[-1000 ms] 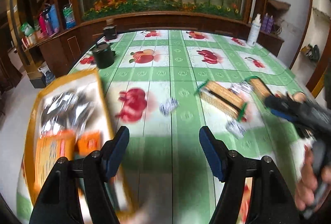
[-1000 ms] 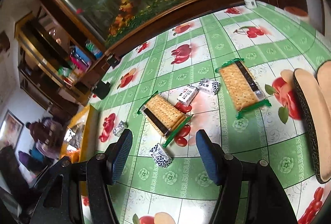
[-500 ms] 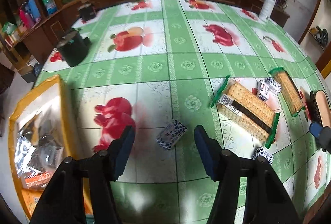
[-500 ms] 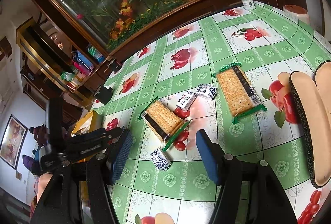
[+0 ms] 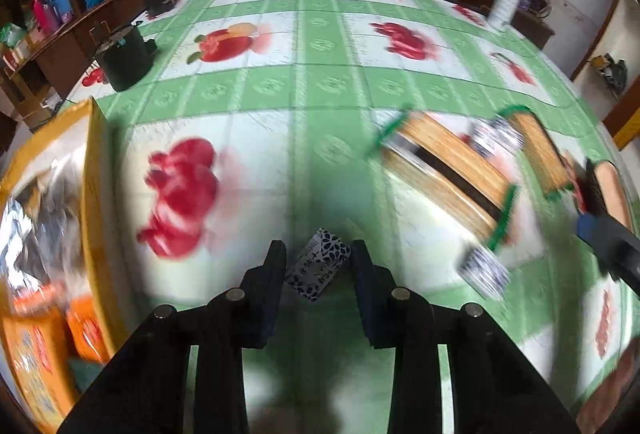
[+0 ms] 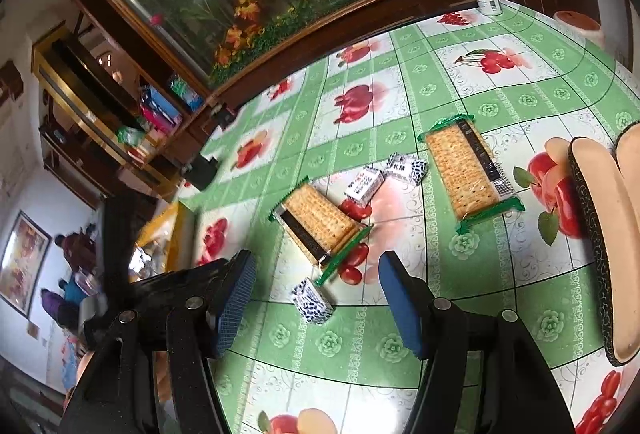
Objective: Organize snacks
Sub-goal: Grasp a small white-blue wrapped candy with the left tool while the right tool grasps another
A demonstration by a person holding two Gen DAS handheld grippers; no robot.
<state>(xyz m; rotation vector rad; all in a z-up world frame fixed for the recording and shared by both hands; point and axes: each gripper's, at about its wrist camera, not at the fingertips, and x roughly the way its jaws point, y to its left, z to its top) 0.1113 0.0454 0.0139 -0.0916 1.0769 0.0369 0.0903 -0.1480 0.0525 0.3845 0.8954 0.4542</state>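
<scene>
Far left: the yellow tray (image 5: 90, 169) is seen at the table edge, already holding foil and orange packets. Centre: the left gripper (image 5: 318, 262) is closing around a small black-and-white candy packet (image 5: 320, 268) lying on the green tablecloth (image 5: 320, 89); the packet sits between the jaws, contact not yet certain. For a sound grip, the pads should be centred on the packet's short sides and squeezed gently before lifting. Right: two cracker packs (image 5: 444, 173) are left waiting. The right gripper (image 6: 316, 298) is held released above another candy (image 6: 312, 301).
</scene>
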